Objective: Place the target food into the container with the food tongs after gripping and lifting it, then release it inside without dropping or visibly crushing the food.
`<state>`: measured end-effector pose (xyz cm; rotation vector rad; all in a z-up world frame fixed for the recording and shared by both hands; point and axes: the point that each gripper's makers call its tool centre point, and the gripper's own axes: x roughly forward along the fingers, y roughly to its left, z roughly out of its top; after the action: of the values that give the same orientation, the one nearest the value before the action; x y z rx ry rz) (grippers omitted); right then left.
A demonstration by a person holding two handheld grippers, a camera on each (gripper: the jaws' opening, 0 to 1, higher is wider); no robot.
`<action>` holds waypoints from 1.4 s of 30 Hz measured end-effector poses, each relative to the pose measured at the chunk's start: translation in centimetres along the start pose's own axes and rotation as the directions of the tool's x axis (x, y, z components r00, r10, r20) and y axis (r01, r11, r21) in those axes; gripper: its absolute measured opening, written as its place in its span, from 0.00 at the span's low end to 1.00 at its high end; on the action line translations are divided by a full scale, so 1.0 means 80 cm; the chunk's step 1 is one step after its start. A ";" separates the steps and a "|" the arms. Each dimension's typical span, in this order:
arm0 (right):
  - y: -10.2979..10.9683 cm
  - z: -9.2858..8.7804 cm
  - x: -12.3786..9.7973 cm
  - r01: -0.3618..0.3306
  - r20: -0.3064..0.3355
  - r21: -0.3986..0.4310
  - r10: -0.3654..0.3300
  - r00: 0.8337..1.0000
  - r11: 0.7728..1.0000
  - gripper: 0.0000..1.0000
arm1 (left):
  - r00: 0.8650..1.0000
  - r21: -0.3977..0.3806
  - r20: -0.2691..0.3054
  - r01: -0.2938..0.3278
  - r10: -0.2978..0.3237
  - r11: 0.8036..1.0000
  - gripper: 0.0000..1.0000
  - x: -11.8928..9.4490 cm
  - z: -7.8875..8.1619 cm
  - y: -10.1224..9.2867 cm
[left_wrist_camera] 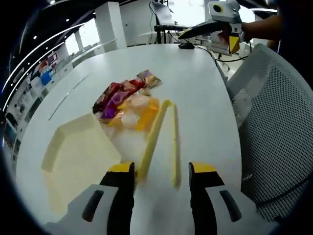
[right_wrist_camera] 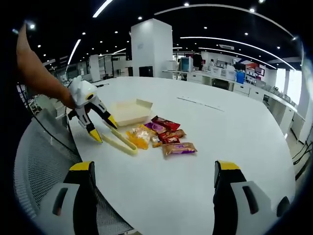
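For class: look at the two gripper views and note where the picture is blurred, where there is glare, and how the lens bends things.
Left gripper view: the near ends of the yellow tongs smear into blur by the jaws, and window light washes out the top. Right gripper view: sharper; ceiling light strips bow into arcs, the white table curves, and the snack packets stay crisp.

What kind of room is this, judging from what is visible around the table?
Probably an open-plan office or showroom: a large white table, a mesh office chair, a laptop on a far desk, and long ceiling light strips over rows of counters.
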<state>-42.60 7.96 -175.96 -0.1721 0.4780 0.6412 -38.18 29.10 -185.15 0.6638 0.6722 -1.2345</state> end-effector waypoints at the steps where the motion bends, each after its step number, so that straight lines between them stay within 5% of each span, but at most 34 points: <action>1: 0.001 0.000 0.001 -0.003 -0.003 -0.002 0.003 1.000 1.000 1.00 | 1.000 0.011 -0.013 0.006 -0.006 1.000 0.40 0.002 -0.003 -0.001; 15: -0.007 0.001 0.006 -0.011 -0.025 -0.011 0.011 1.000 1.000 1.00 | 0.999 0.036 -0.034 0.024 -0.023 0.999 0.18 0.000 -0.001 0.002; 20: -0.004 0.004 0.009 -0.024 -0.029 -0.021 0.023 0.999 0.999 1.00 | 0.996 0.090 -0.091 0.026 -0.018 0.996 0.03 0.001 -0.003 -0.001; 33: -0.003 -0.001 0.005 -0.023 -0.035 -0.030 0.022 0.999 0.999 1.00 | 0.999 0.077 -0.050 0.019 -0.015 0.997 0.00 -0.004 0.001 -0.007; 42: -0.014 0.001 0.000 -0.017 -0.032 -0.003 0.017 0.999 1.000 0.99 | 0.999 0.083 0.032 0.008 -0.010 0.997 0.00 -0.023 0.039 -0.007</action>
<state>-41.91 7.09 -175.87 -0.1815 0.5098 0.6564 -38.75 27.76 -181.81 0.7086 0.6006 -1.2840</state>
